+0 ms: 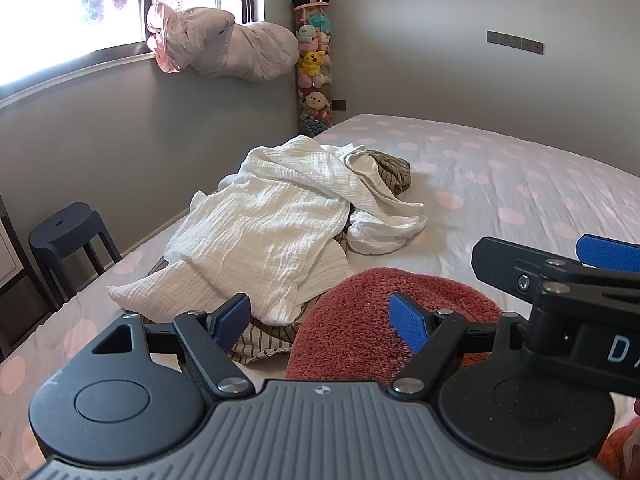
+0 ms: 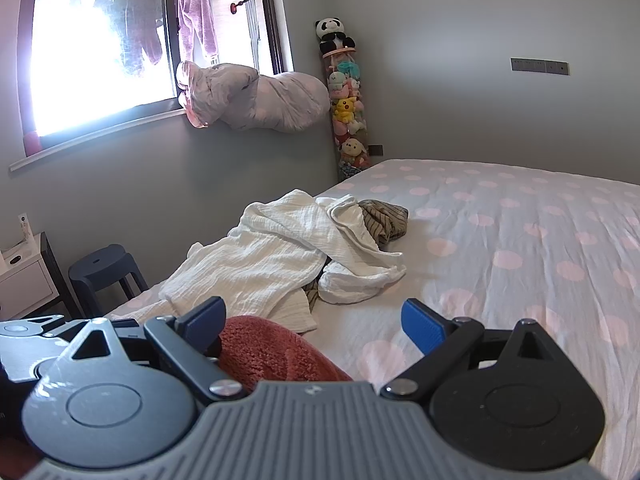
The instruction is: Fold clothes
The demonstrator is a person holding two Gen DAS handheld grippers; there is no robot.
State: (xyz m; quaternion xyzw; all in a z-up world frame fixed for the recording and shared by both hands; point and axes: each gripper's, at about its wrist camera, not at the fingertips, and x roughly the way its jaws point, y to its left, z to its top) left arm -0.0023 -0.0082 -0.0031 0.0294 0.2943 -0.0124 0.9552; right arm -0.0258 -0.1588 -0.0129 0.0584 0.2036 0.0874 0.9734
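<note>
Both the left gripper and right gripper hang released, holding nothing. Ahead, white cloth and striped garment lie crumpled, unfolded; red knit bunched directly below.

Left gripper: grey ribbed housing at the base, small crosshair mark at its top edge. Two black round hubs, black link arms, silver screw heads at the pivots. Blue textured pads on the jaws. Right gripper: same build, same colours; white lettering "D" on its black side body, seen from the left wrist.
</note>
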